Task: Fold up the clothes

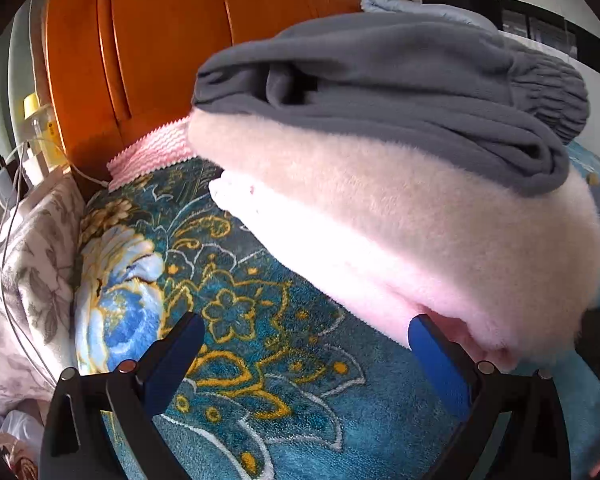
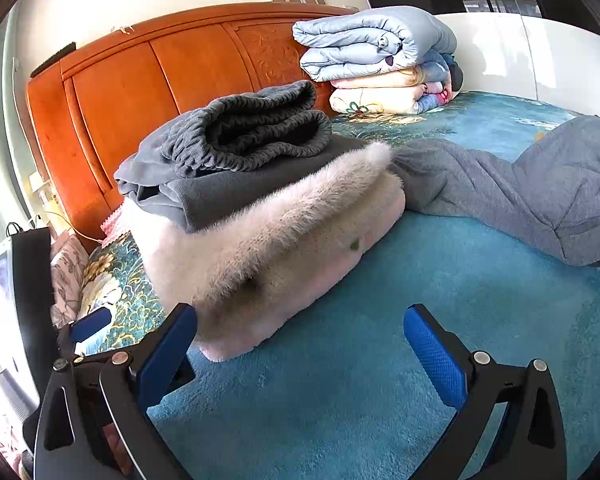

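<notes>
I have both tools tilted down toward the bed (image 2: 340,400). My left hand-held gripper (image 1: 306,334) has its jaws spread wide, nothing pinched; its right blue pad sits at the bottom edge of the pink fleece garment (image 1: 400,240), though I cannot tell whether it actually touches. My right hand-held gripper (image 2: 300,324) is likewise released, jaws wide over bare teal blanket, the folded stack just beyond its left finger at about 11 o'clock. The stack lies on the bed: the grey sweatpants (image 2: 236,148) folded on top of the pink fleece. In the left view the stack fills the frame from 12 to 4 o'clock, its far side cut off, and the white patch under it is too overexposed to read. Only the right view shows the unfolded grey garment (image 2: 520,200) lying at 2 o'clock and the pile of folded quilts (image 2: 380,56) against the orange headboard (image 2: 140,92) at 12. Only the left view shows the floral pillow (image 1: 24,280) and cables at 9 o'clock.
</notes>
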Action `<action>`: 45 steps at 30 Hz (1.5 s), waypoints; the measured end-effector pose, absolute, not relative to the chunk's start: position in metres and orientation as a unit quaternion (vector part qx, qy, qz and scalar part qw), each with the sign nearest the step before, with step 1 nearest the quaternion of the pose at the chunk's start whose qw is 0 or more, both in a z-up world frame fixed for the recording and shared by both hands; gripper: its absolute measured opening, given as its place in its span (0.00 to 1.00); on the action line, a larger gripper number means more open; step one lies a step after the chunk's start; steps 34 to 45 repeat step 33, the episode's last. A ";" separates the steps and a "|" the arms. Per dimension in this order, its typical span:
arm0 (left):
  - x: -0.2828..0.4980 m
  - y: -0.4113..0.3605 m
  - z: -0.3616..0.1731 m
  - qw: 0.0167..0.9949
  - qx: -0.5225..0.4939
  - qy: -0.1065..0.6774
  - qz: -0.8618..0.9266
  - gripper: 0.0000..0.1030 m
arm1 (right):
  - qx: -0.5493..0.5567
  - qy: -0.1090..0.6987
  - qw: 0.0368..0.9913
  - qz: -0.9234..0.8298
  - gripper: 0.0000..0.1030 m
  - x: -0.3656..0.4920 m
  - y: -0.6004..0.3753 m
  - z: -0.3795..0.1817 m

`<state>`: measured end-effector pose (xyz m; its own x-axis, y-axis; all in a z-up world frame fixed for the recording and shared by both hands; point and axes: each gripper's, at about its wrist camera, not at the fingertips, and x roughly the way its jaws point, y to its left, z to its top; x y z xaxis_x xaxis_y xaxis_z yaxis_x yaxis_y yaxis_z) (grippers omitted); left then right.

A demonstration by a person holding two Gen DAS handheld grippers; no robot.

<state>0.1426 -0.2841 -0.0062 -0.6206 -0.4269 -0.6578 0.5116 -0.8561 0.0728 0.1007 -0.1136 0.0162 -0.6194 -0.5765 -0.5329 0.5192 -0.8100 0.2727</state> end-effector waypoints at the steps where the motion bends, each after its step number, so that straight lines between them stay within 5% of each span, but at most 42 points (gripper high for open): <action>1: 0.143 -0.286 -0.007 0.262 0.348 0.066 -0.897 1.00 | 0.314 -0.042 0.306 -0.898 1.00 0.101 -0.115 0.016; 45: 0.141 -0.291 -0.008 0.271 0.347 0.083 -0.894 1.00 | 0.334 0.009 0.302 -0.893 1.00 0.107 -0.134 0.008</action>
